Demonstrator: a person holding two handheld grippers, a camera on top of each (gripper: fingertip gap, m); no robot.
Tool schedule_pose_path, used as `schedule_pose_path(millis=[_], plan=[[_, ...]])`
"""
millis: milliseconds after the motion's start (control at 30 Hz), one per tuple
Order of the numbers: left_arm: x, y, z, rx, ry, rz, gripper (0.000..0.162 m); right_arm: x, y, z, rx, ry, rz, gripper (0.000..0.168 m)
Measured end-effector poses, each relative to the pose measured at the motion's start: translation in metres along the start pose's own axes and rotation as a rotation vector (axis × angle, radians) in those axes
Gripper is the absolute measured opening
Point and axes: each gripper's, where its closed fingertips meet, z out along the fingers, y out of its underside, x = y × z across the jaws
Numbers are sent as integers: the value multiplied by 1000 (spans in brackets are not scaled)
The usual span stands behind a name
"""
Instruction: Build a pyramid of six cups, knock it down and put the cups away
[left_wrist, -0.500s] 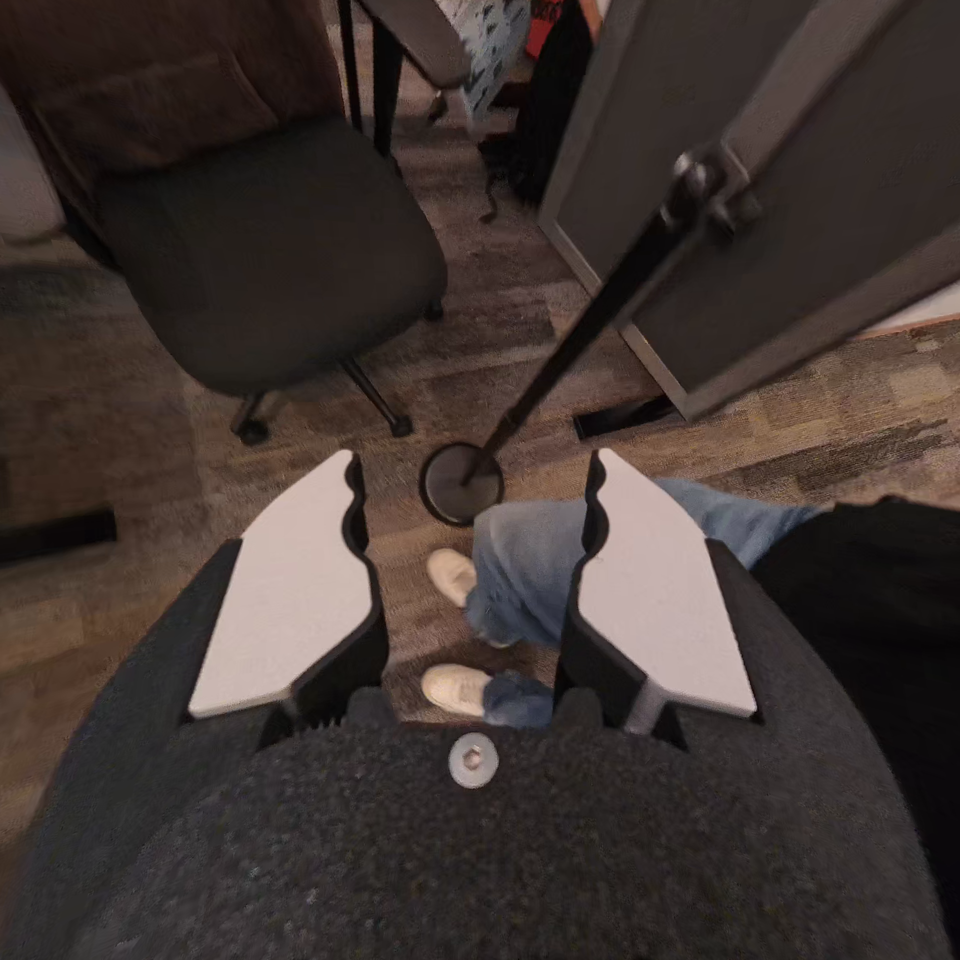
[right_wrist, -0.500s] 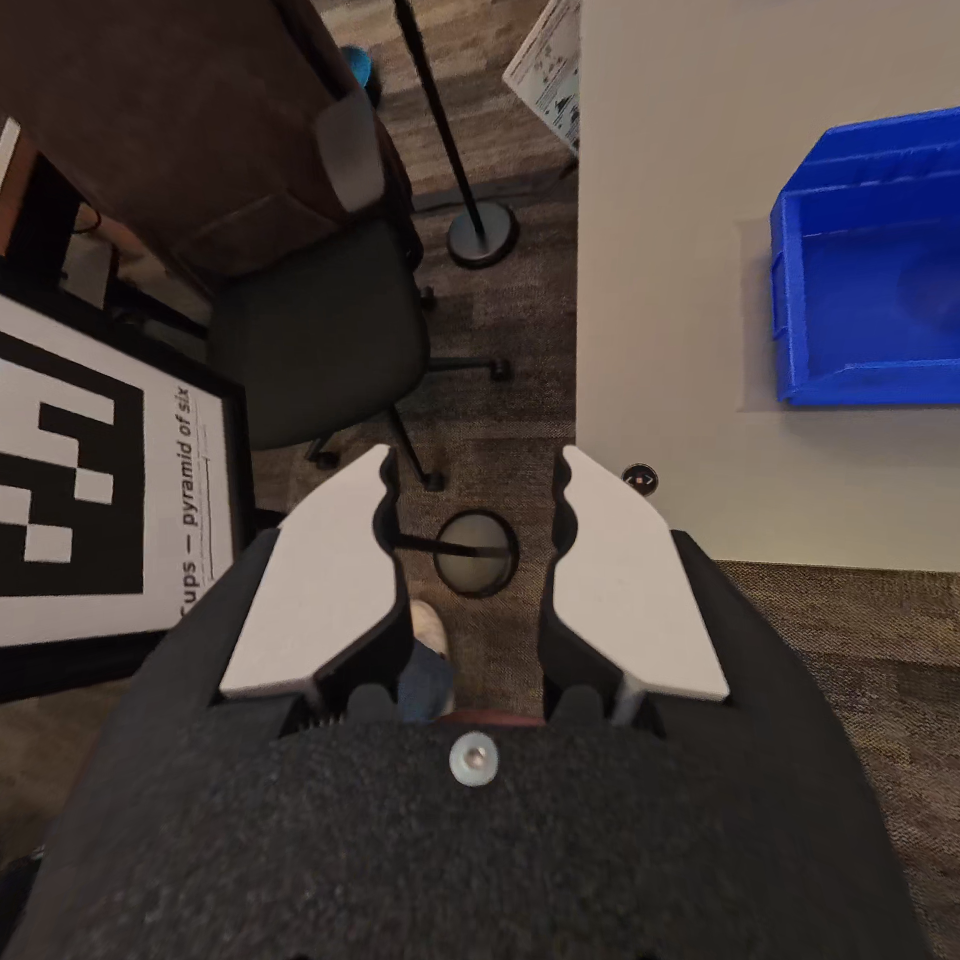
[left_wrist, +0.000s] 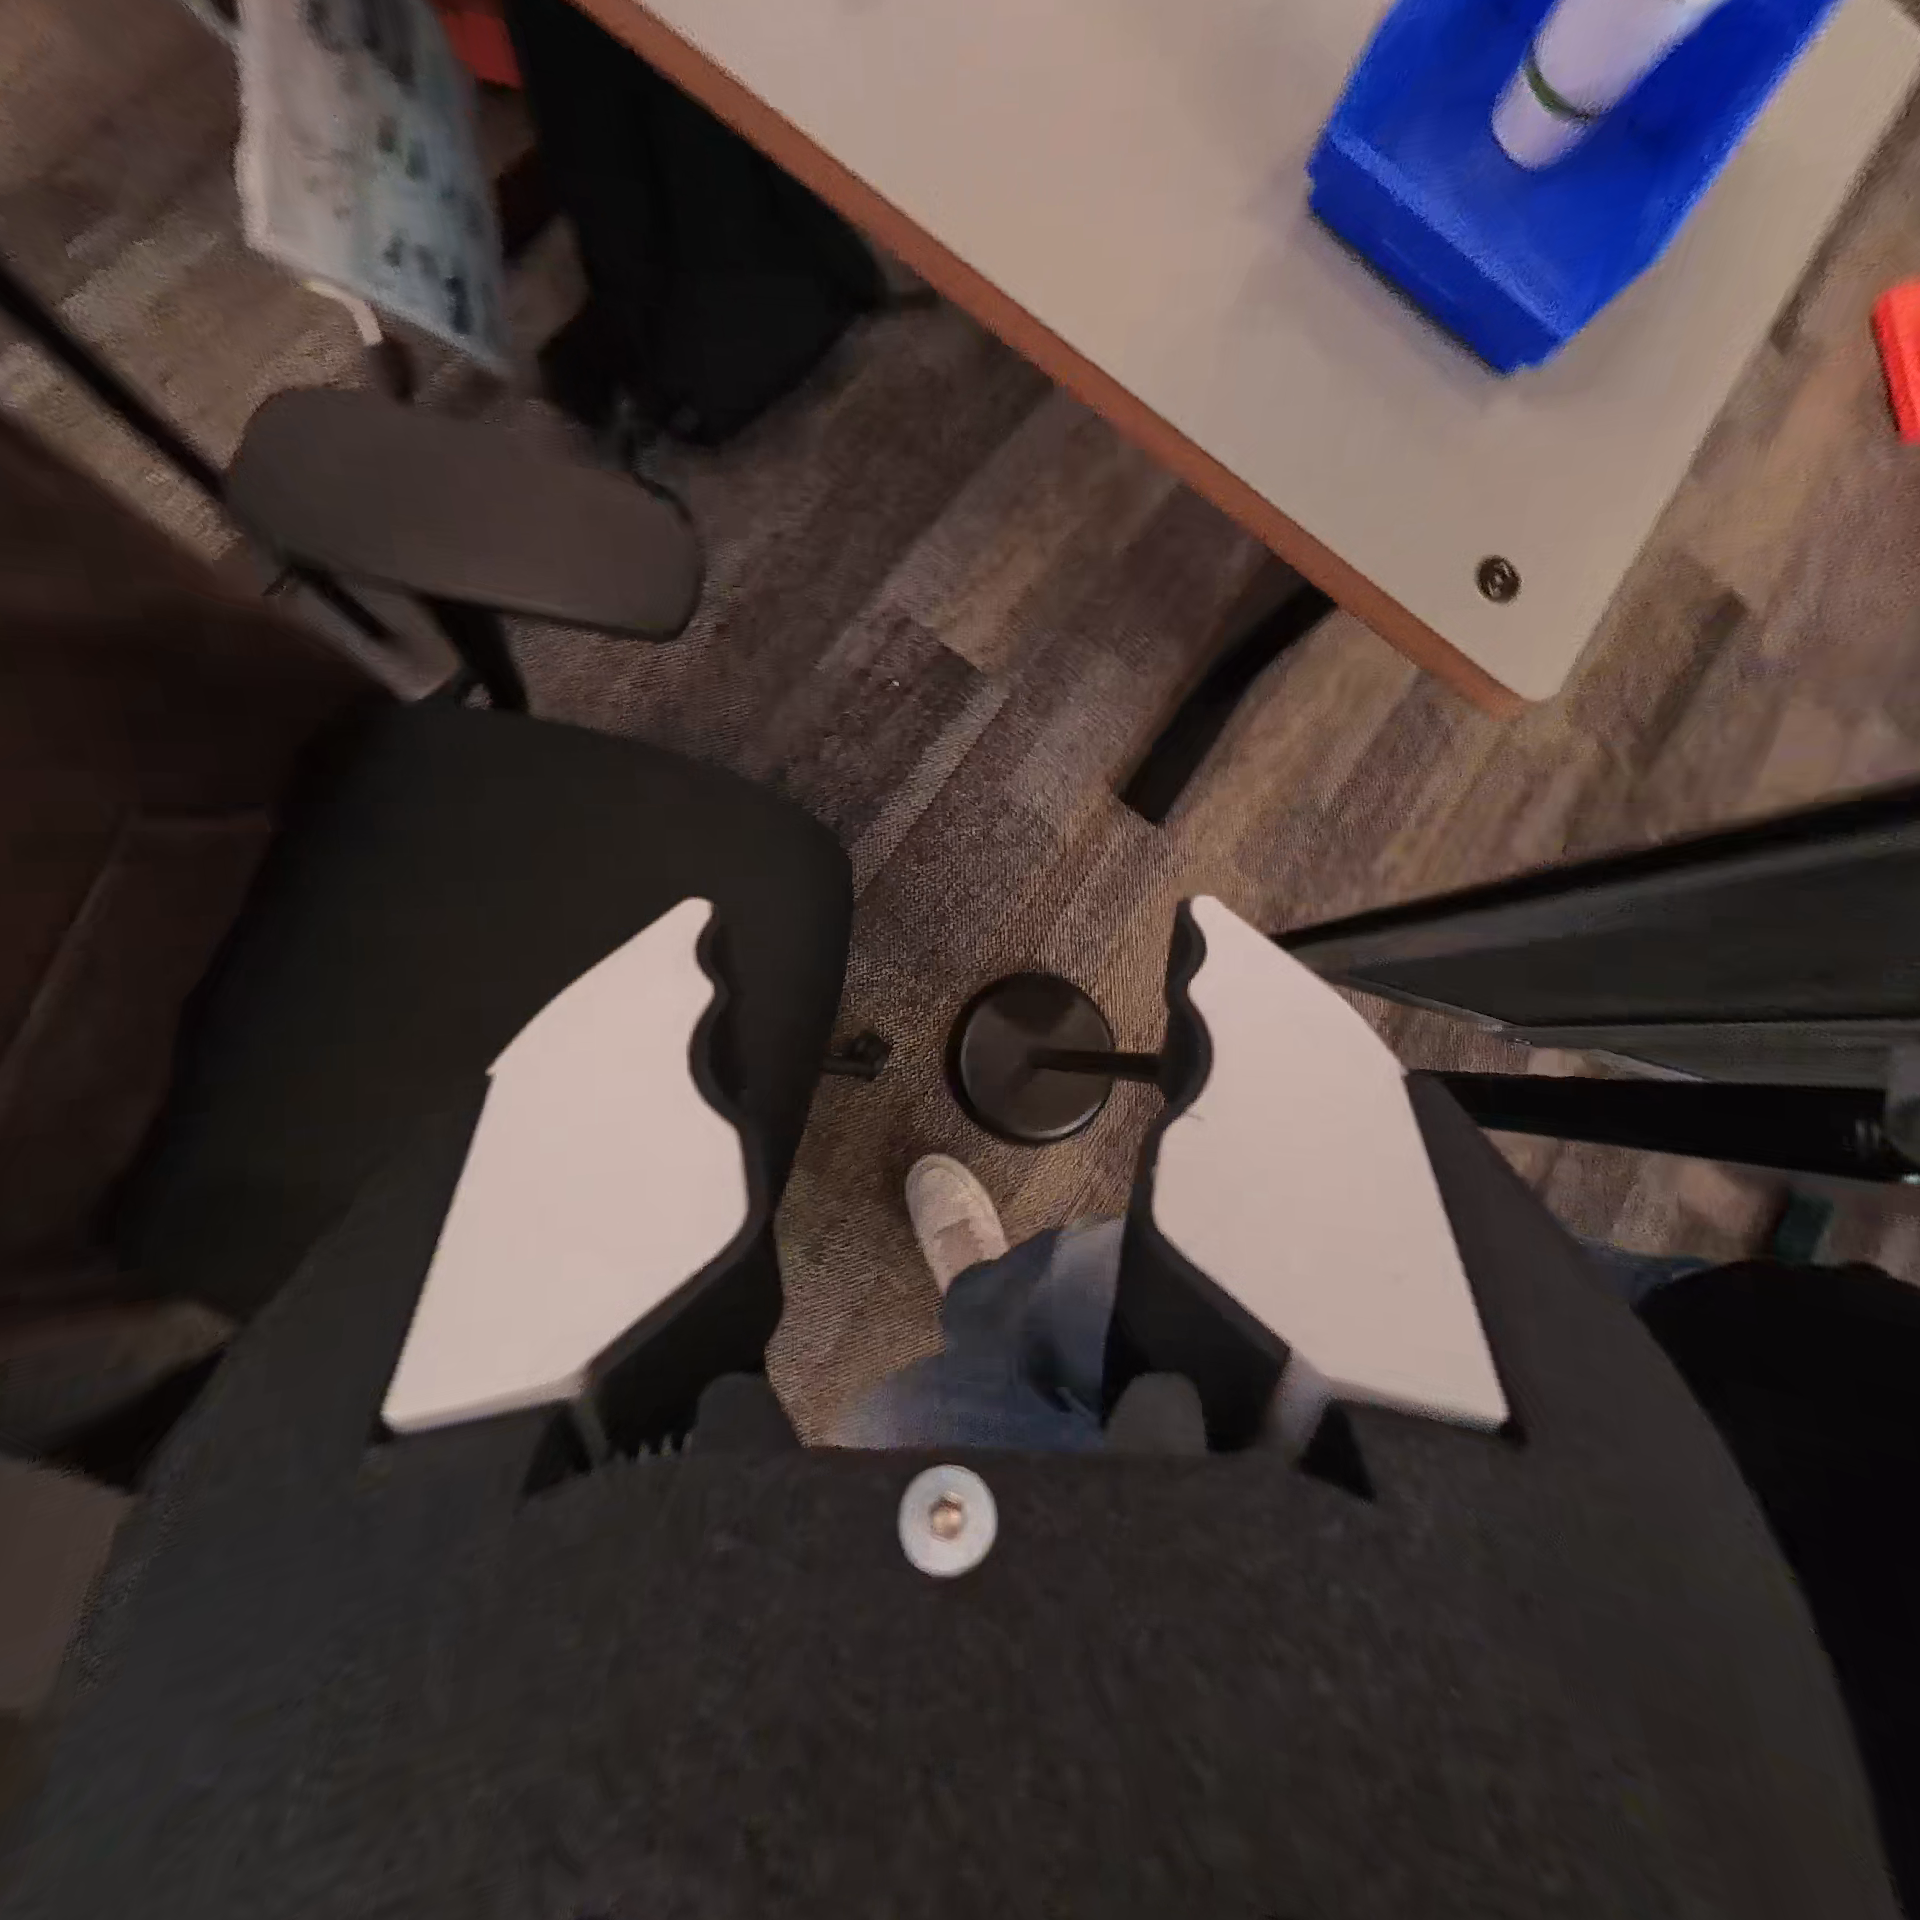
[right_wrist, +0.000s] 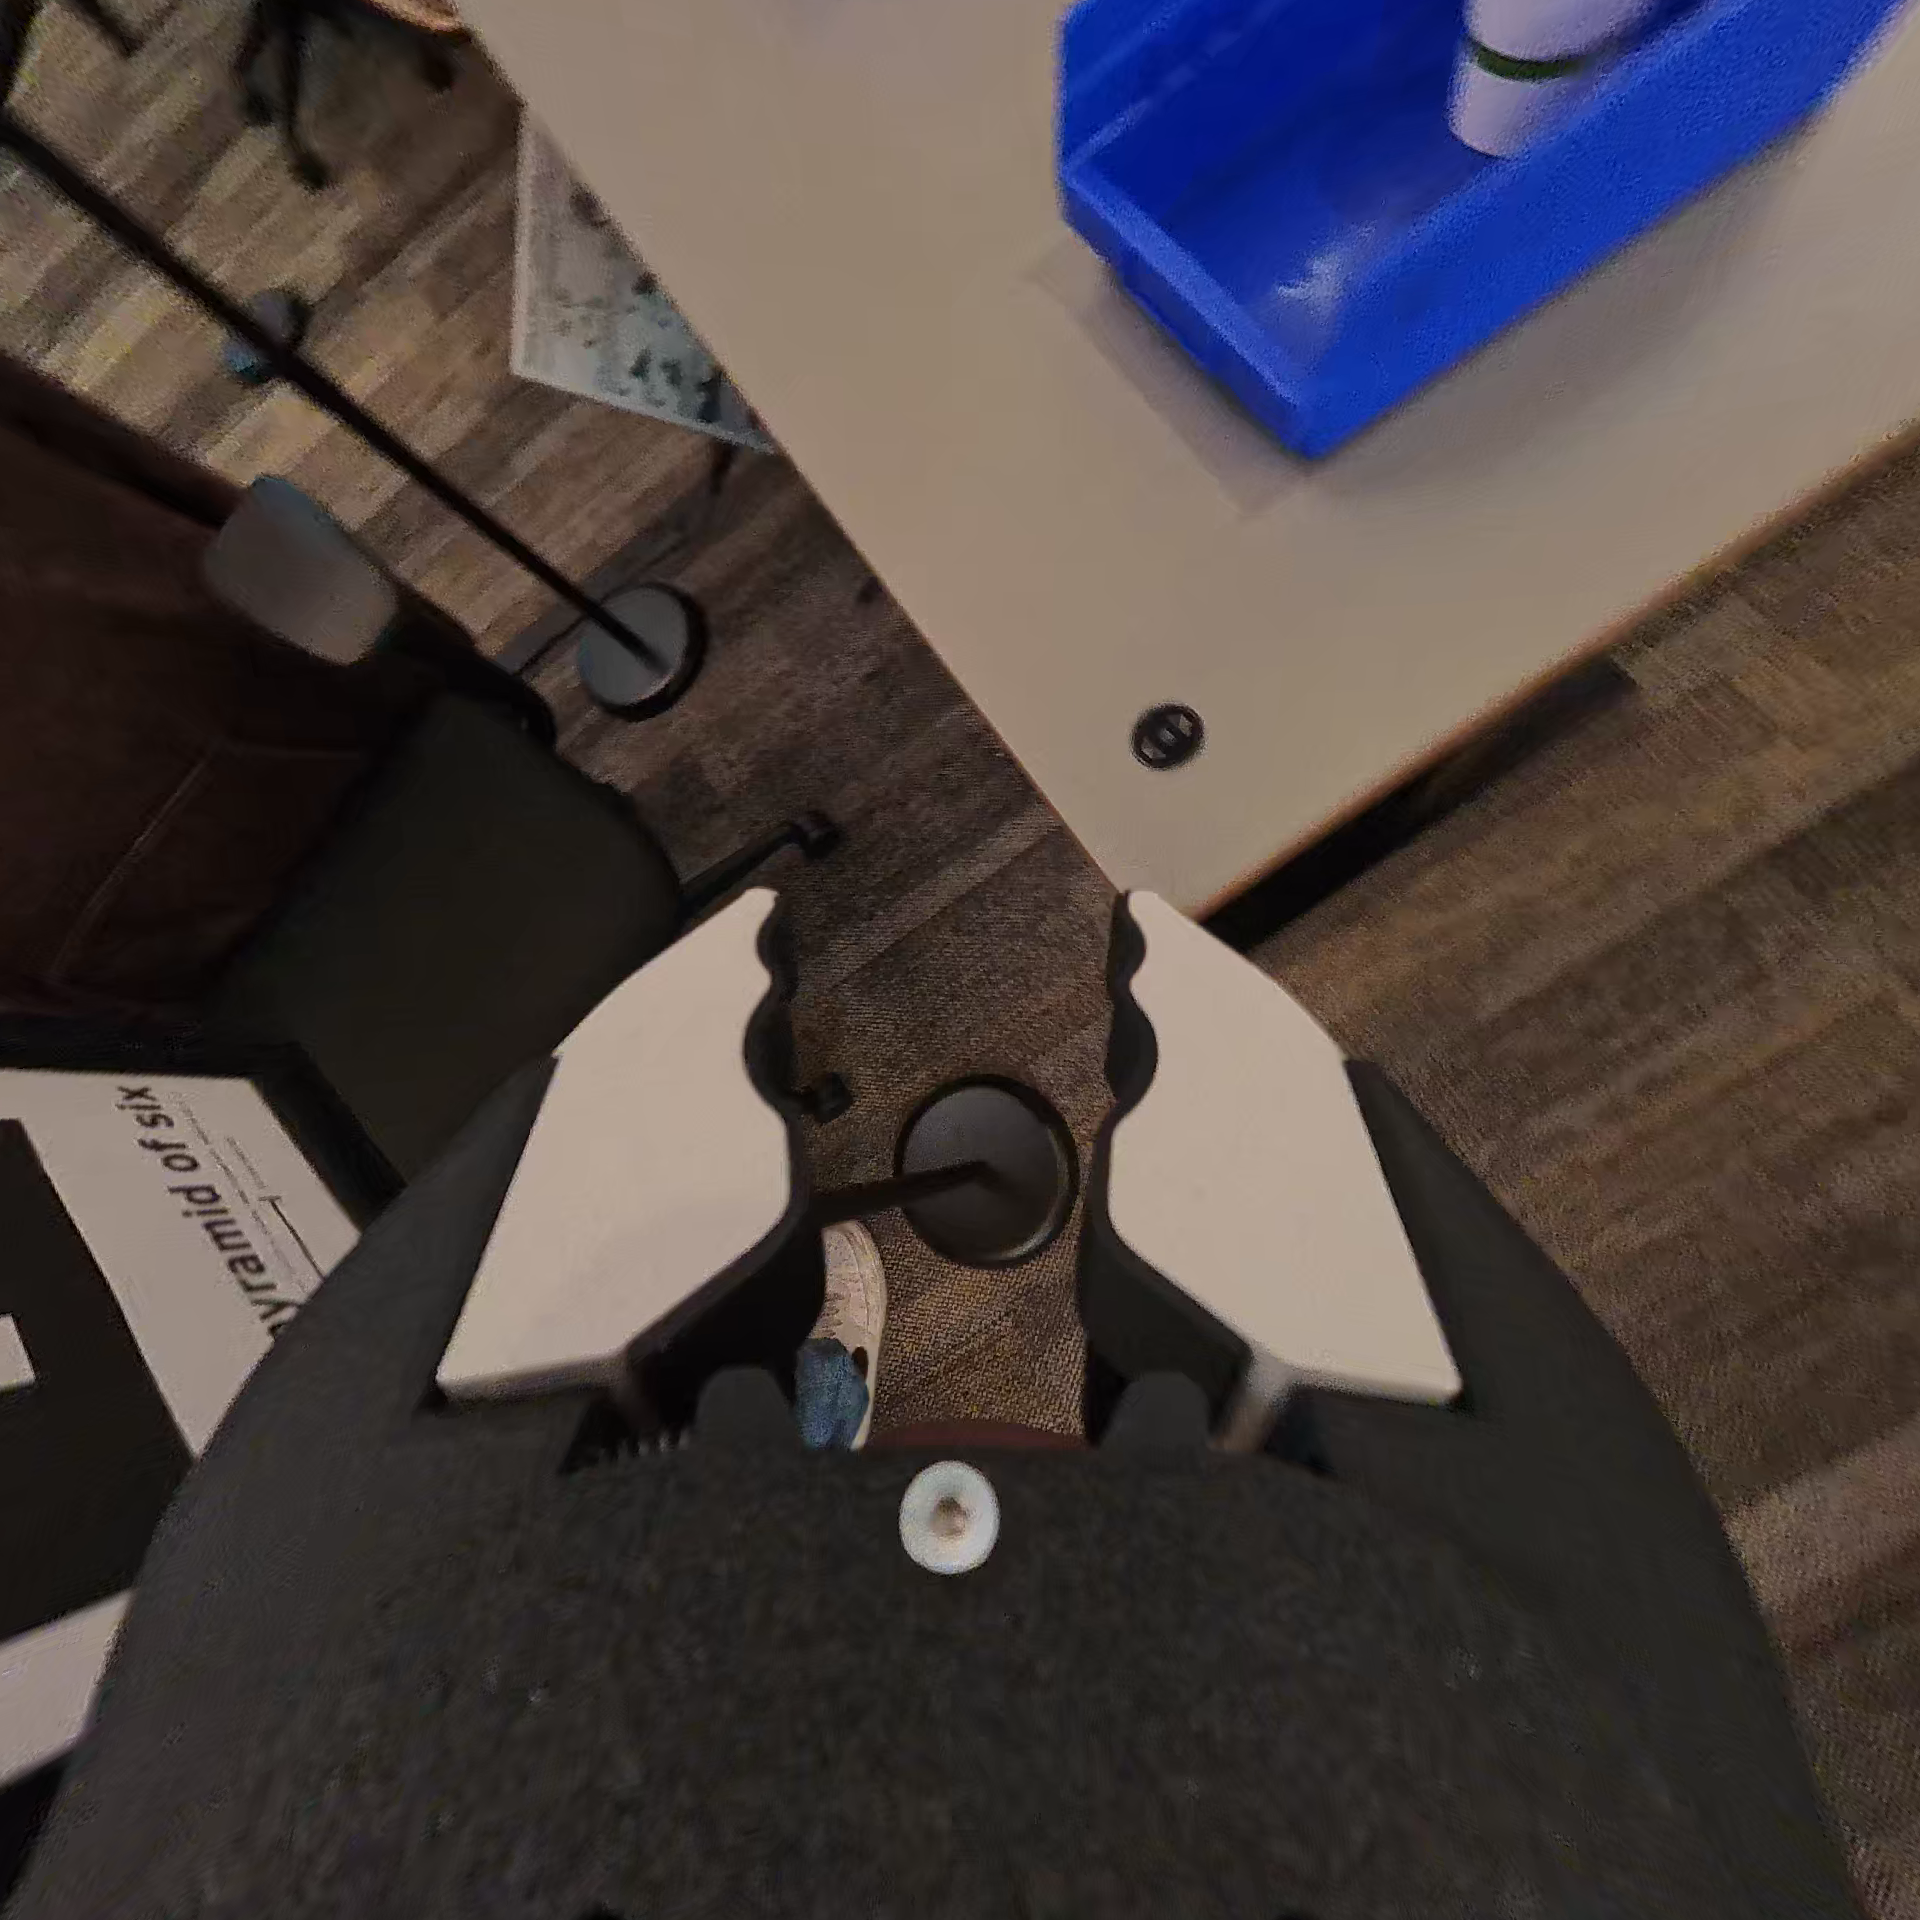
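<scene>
Swinging round since half a second ago, bringing tabletop (right_wrist: 935, 436) and blue bin (right_wrist: 1382, 270) into both views; hanging over carpet, left claw (left_wrist: 951, 997) and right claw (right_wrist: 945, 977) gaping wide, empty; stacked cups (right_wrist: 1527, 73) sitting upright inside bin, probably awaiting unpacking.

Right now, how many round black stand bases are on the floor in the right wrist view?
2. One base lies on the carpet between the open right gripper fingers. The other base is farther off, left of the table, near the chair. More may be hidden.
</scene>
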Motion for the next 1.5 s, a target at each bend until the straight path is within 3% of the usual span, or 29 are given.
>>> schedule_pose_path(millis=[233, 333, 433, 600, 800, 967, 1133, 1233, 1300, 1400, 1500], plan=[[31, -101, 97, -141, 268, 330, 79, 49, 116, -109, 53, 356, 296, 54], [58, -140, 132, -147, 355, 517, 77, 46, 169, -152, 135, 479, 507, 52], [95, -165, 165, -166, 495, 629, 75, 27, 190, -182, 301, 547, 682, 51], [150, -165, 226, -151, 688, 840, 76, 7, 203, -201, 433, 729, 657, 52], [193, -110, 262, -98, 936, 976, 74, -2, 183, -203, 524, 828, 468, 56], [205, -49, 292, -71, 1191, 1036, 76, -52, 183, -180, 529, 926, 303, 58], [149, -14, 307, 32, 1413, 1128, 79, -149, 219, -124, 681, 1113, 280, 59], [98, -25, 315, 130, 1430, 1144, 84, -224, 274, -52, 745, 1185, 412, 62], [66, -45, 322, 185, 1378, 1122, 80, -278, 312, -2, 680, 1241, 509, 60], [31, -76, 325, 214, 1328, 1071, 82, -353, 318, 68, 625, 1173, 571, 67], [6, -97, 319, 240, 1327, 1017, 83, -407, 292, 116, 600, 1117, 571, 72]])
